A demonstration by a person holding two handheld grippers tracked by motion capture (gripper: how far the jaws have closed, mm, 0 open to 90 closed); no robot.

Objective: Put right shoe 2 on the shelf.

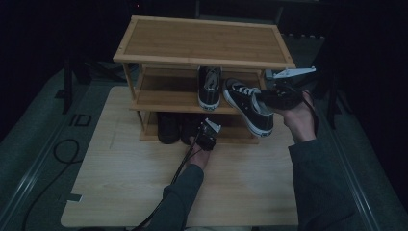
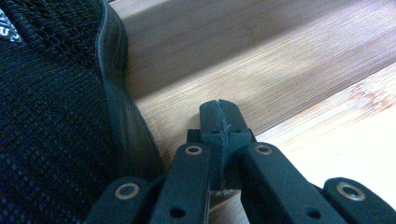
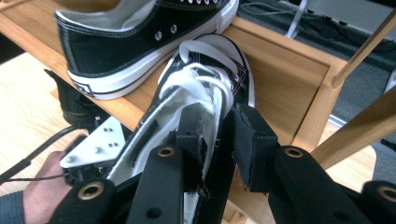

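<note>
Black canvas low-top sneaker with white laces (image 1: 250, 105), light and floppy-walled, rests toe-in across the bamboo shoe rack (image 1: 202, 41)'s middle shelf, its heel collar straddled but unpinched by the released right claw (image 3: 219, 140), the best hold; left claw (image 2: 219, 126) clenched empty.

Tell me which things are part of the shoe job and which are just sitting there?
Job: tilted sneaker, right claw, its twin sneaker, middle shelf.
Just sitting: black shoes on the bottom shelf, shut left claw, floor cable.
</note>
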